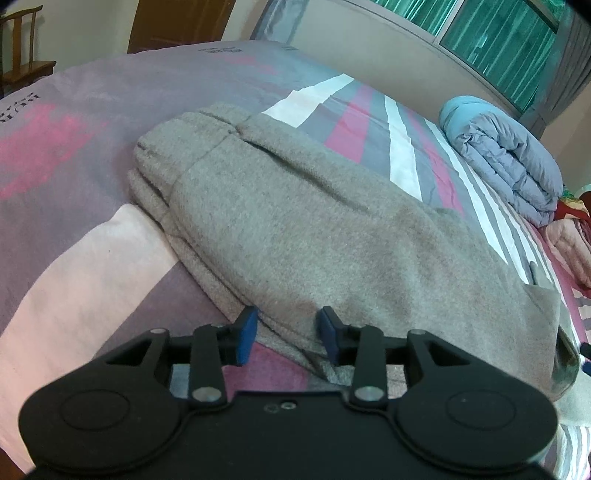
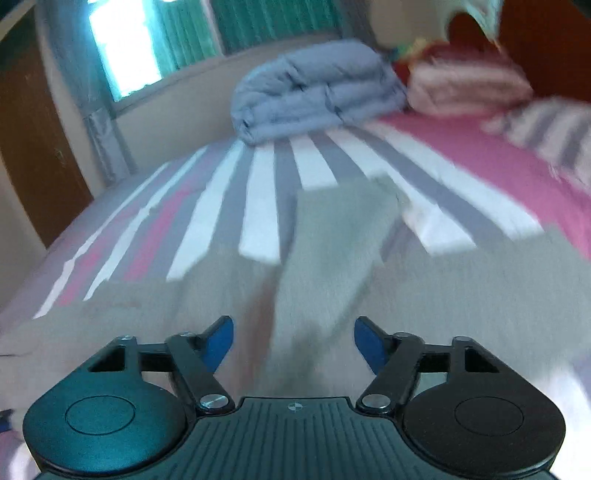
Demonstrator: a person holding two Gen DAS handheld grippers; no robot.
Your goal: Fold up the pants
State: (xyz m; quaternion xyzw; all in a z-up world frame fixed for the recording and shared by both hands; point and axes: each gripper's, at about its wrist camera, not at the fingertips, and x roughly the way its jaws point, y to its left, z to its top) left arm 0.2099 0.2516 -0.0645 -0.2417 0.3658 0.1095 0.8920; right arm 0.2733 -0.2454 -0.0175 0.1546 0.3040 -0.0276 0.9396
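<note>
A bed covered by a bedsheet (image 1: 110,110) patterned in grey, mauve, pink and white stripes forms the working surface; printed lettering appears near its far edge in the left wrist view. Beyond the bed stands a cream wall beneath a window (image 1: 491,33) with green-tinted panes, flanked by a grey curtain (image 1: 576,62). A wooden chair (image 1: 22,44) and a brown wooden door (image 1: 177,22) stand at the far side of the room in the left wrist view; another brown wooden panel (image 2: 33,147) lies at the left edge of the right wrist view.

No container is visible. A folded blue-grey duvet (image 1: 509,155) lies on the bed near the window wall, just beside a folded pink blanket (image 1: 569,243); both recur in the right wrist view, duvet (image 2: 314,88) and blanket (image 2: 465,85), though that view is motion-blurred. A striped pillow (image 2: 546,129) lies at the right edge there.

The grey pants (image 1: 314,229) lie on the bedsheet, doubled over in layers, with the ribbed waistband at the far left and the stacked edges facing the left gripper (image 1: 288,332). Its jaws are parted, with the near edge of the pants lying between the blue pads (image 1: 248,334); whether the pads touch the cloth cannot be told. The right gripper (image 2: 293,341) hovers over the pants (image 2: 332,240) with jaws spread wide and gripping nothing.
</note>
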